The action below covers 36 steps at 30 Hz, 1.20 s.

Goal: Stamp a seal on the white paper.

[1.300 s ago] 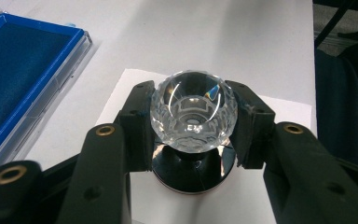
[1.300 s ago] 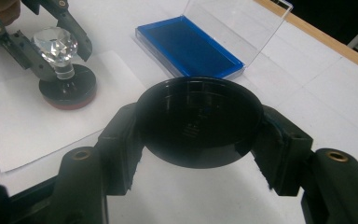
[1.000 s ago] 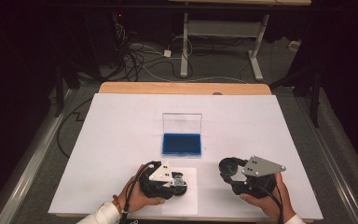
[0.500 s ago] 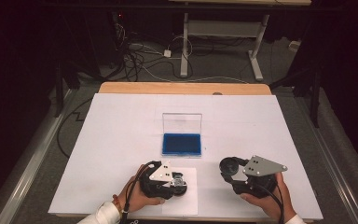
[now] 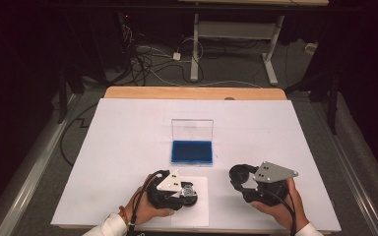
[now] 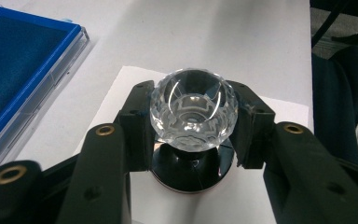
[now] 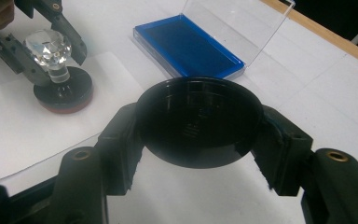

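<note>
Almost nothing has changed over the last second: your left gripper still clamps the crystal-knob stamp, pressed on the paper sheet at lower centre. Your right gripper still holds the black cap, lower right. The open ink pad sits mid-frame. Looks like a held stamping press; lifting comes next.
</note>
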### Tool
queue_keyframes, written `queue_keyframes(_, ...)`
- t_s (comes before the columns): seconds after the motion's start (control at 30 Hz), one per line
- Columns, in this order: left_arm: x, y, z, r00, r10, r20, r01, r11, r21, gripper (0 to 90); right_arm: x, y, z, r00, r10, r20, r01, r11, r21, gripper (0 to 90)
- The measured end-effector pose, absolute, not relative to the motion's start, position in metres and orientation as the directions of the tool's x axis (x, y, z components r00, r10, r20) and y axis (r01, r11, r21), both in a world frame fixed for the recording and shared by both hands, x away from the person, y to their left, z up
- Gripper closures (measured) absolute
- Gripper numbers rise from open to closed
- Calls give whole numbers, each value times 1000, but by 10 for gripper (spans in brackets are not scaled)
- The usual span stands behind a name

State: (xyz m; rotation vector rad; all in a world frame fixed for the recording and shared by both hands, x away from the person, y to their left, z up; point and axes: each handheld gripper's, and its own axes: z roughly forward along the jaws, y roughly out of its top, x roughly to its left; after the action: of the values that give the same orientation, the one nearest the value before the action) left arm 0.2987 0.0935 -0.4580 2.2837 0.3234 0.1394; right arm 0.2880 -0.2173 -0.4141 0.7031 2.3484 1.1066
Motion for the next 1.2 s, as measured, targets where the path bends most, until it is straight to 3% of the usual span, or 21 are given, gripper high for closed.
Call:
queue_keyframes(0.7, 292, 90, -456, 957, 280, 71, 143, -675, 724, 544, 291, -213, -414, -781, 600, -176, 248, 555, 794, 384)
queue_keyframes(1.0, 298, 94, -454, 963, 268, -18, 191, -639, 745, 543, 291, -215, -413, -781, 599, -177, 244, 552, 797, 384)
queue_keyframes(1.2, 298, 97, -442, 958, 287, -19, 195, -601, 775, 543, 292, -216, -412, -779, 604, -170, 248, 545, 801, 384)
